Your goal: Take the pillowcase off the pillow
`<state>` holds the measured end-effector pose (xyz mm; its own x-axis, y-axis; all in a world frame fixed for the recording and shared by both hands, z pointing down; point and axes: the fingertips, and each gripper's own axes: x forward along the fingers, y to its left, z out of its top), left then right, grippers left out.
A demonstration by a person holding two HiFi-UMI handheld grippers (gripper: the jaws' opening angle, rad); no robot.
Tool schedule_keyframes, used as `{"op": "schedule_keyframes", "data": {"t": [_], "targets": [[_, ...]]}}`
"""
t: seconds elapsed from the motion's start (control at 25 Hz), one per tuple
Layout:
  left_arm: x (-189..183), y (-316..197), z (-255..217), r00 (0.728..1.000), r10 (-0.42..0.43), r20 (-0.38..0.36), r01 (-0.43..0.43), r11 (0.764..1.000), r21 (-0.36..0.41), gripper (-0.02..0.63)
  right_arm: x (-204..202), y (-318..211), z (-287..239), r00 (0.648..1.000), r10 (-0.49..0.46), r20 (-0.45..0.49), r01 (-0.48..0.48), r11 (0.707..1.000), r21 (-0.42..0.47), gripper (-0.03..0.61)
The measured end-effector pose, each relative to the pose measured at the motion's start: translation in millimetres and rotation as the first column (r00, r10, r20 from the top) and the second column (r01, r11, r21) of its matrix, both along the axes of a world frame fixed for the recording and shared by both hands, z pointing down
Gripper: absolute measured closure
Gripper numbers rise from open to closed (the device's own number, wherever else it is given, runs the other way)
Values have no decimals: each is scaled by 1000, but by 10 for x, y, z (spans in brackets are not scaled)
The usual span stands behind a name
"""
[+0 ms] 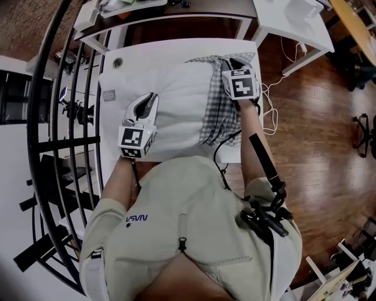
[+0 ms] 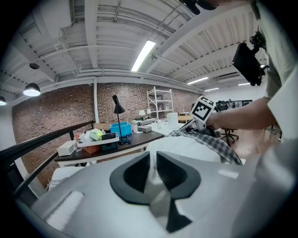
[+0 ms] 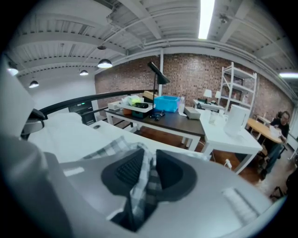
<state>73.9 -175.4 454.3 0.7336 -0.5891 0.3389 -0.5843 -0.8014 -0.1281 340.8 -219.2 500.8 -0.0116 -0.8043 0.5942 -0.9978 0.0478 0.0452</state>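
Observation:
A white pillow [image 1: 176, 111] lies across the white table [image 1: 111, 79]. A grey checked pillowcase [image 1: 220, 111] is bunched over its right end. My left gripper [image 1: 147, 101] rests on the pillow's left part; in the left gripper view its jaws [image 2: 152, 162] stand nearly together with white pillow fabric pinched between them. My right gripper [image 1: 232, 64] is at the pillowcase's far right corner. In the right gripper view a fold of the checked pillowcase [image 3: 139, 186] hangs between that gripper's [image 3: 150, 169] parted jaws, and the ribbed left pad stands off it.
Beyond the table are a dark desk [image 1: 194, 12] with clutter and a white side table [image 1: 294, 23]. A black railing [image 1: 53, 117] runs along the left. White cables [image 1: 270, 117] trail on the wooden floor at the right.

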Motion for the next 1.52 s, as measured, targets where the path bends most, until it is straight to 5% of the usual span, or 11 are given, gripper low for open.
{"op": "schedule_keyframes", "data": {"t": [0.2, 0.4, 0.76, 0.92, 1.16, 1.32, 1.44, 1.52], "targets": [[26, 107, -200, 998, 47, -35, -46, 998, 32, 466, -233, 320, -268, 999, -14, 37, 10, 995, 96, 468], [169, 679, -160, 980, 193, -49, -195, 980, -46, 404, -447, 963, -377, 998, 27, 64, -37, 989, 147, 468], [106, 1530, 302, 945, 323, -51, -327, 931, -160, 383, -1248, 2195, 6, 988, 130, 83, -132, 991, 20, 468], [152, 1649, 618, 950, 313, 5, -309, 938, -155, 368, -1461, 2494, 363, 984, 141, 113, -135, 989, -62, 398], [169, 1536, 1071, 947, 273, 169, -254, 959, -126, 350, -1598, 2383, 859, 978, 140, 155, -121, 985, -126, 387], [243, 1359, 1132, 957, 194, 213, -170, 977, -126, 460, -1525, 2192, 981, 986, 105, 133, -86, 986, -143, 391], [261, 1284, 1069, 965, 163, 205, -139, 982, -128, 582, -1468, 2138, 925, 993, 67, 94, -54, 989, -137, 519], [238, 1220, 898, 978, 132, 162, -112, 986, -126, 592, -1430, 2136, 764, 996, 48, 75, -41, 994, -98, 545]]}}
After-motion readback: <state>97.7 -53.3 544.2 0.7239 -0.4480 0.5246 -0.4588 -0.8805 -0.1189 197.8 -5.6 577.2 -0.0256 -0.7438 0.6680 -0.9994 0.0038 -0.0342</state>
